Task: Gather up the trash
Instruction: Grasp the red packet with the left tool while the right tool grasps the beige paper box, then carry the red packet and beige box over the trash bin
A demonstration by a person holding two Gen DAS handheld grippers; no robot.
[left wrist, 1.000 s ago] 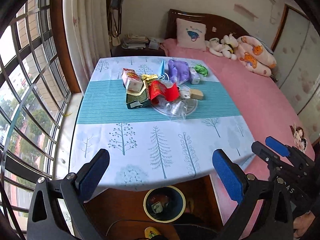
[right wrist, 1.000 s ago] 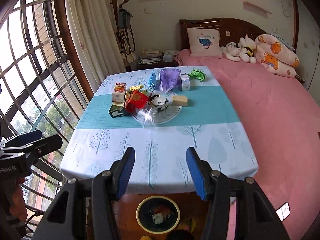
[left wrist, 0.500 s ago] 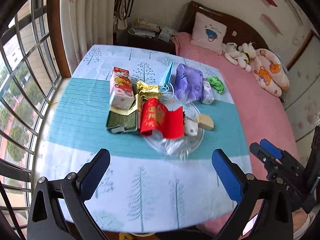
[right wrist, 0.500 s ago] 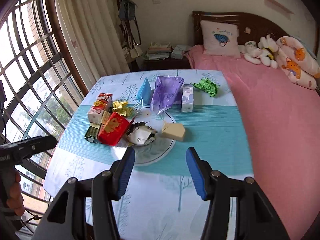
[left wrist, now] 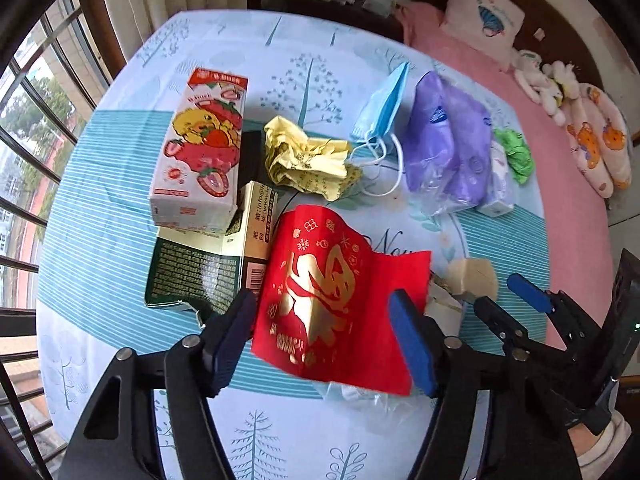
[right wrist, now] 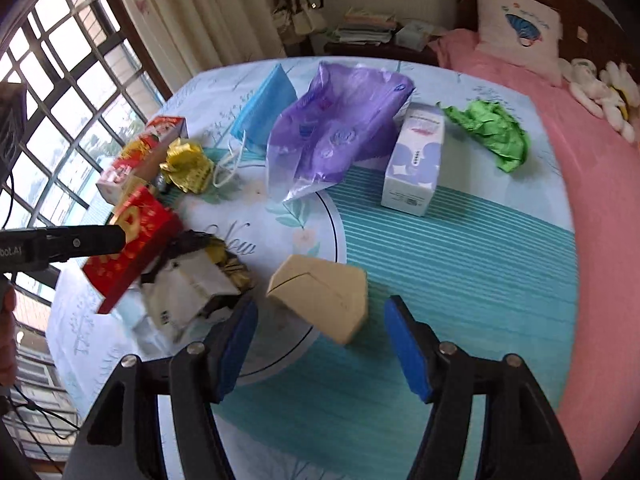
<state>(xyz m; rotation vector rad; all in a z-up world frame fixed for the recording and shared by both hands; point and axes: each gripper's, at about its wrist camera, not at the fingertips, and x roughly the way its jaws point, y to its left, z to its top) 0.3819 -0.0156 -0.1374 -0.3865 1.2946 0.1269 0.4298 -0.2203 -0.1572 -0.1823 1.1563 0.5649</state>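
Observation:
My left gripper [left wrist: 324, 340] points down over a red paper with gold characters [left wrist: 332, 300]. Its jaws are closing with the paper between them, and the pads do not visibly press on it. My right gripper [right wrist: 324, 340] hangs just short of a tan cardboard box [right wrist: 320, 296] on the round placemat [right wrist: 332, 220]; its jaws are opening and nothing is between the pads. The red paper [right wrist: 132, 240] also shows in the right wrist view, under a left fingertip [right wrist: 80, 240]. A torn white and black wrapper [right wrist: 188, 288] lies between the paper and the tan box.
More litter lies on the tablecloth [left wrist: 120, 208]: a strawberry carton [left wrist: 200, 152], a green box [left wrist: 192, 272], a yellow wrapper [left wrist: 308, 156], a blue mask [left wrist: 384, 108], a purple bag [right wrist: 340, 132], a white box [right wrist: 416, 160], a green wrapper [right wrist: 492, 132]. A pink bed [right wrist: 592, 184] is on the right.
Both grippers came forward and down, from behind the table's near edge to just over the trash pile. The left jaws have narrowed; the right jaws have widened. The floor bin has left both views.

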